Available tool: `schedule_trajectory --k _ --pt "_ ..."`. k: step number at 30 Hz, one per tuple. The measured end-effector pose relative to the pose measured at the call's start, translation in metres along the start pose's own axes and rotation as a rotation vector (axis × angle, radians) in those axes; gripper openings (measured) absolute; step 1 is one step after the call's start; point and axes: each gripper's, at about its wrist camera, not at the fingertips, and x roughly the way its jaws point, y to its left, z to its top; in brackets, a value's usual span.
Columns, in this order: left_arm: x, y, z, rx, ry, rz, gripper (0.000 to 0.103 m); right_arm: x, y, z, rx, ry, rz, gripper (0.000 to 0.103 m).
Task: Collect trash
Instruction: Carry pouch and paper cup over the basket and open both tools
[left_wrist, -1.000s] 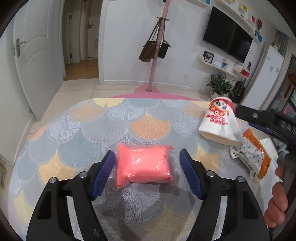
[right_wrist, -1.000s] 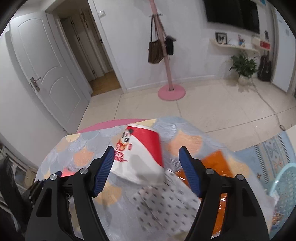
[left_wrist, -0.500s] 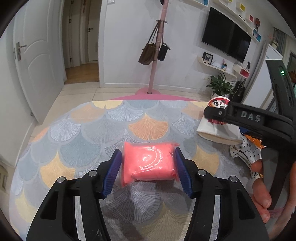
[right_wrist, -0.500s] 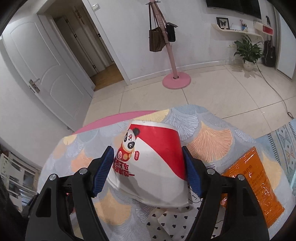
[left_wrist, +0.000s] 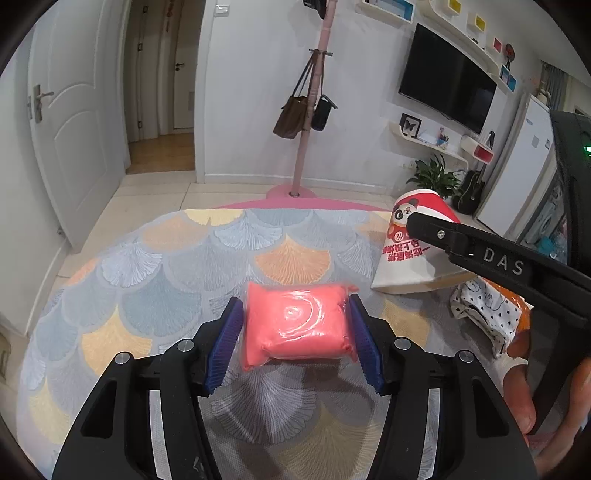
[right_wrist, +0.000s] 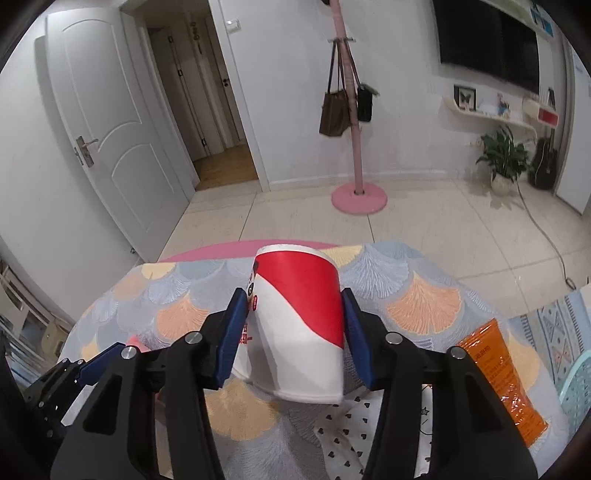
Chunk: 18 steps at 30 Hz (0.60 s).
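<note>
Blue-padded, the left gripper (left_wrist: 295, 332) pinches the pink packet (left_wrist: 297, 325) at lower centre and the right gripper (right_wrist: 293, 332) clasps the paper cup (right_wrist: 295, 325), so each should lift gently without crushing.

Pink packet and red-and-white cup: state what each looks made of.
Pink packet: soft pink filling in clear glossy plastic film, going by the glare and wrinkled, bunched ends; the filling itself can't be told. Red-and-white cup: probably printed paper or card with a slight sheen, showing a rolled rim and printed panda; a plastic lining can't be ruled out.
</note>
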Motion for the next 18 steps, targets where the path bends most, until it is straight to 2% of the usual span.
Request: schedule_trajectory --k 5,9,11,15,18 --pt "-0.007 0.001 0.0 -0.007 -0.036 -0.027 0.055 -0.016 -0.002 -0.002 0.004 -0.047 0.004 0.047" --pt "-0.036 -0.008 0.0 0.021 -0.173 -0.105 0.055 -0.048 -0.01 0.005 0.037 -0.113 0.013 0.047" --pt "-0.045 -0.017 0.001 0.049 -0.204 -0.112 0.055 -0.073 -0.02 0.003 0.062 -0.146 0.021 0.047" --pt "-0.06 -0.047 0.006 0.089 -0.208 -0.178 0.055 -0.122 -0.043 -0.005 0.069 -0.2 -0.005 0.047" --pt "-0.075 -0.077 0.006 0.136 -0.21 -0.22 0.055 -0.164 -0.082 -0.012 0.141 -0.226 0.02 0.047"
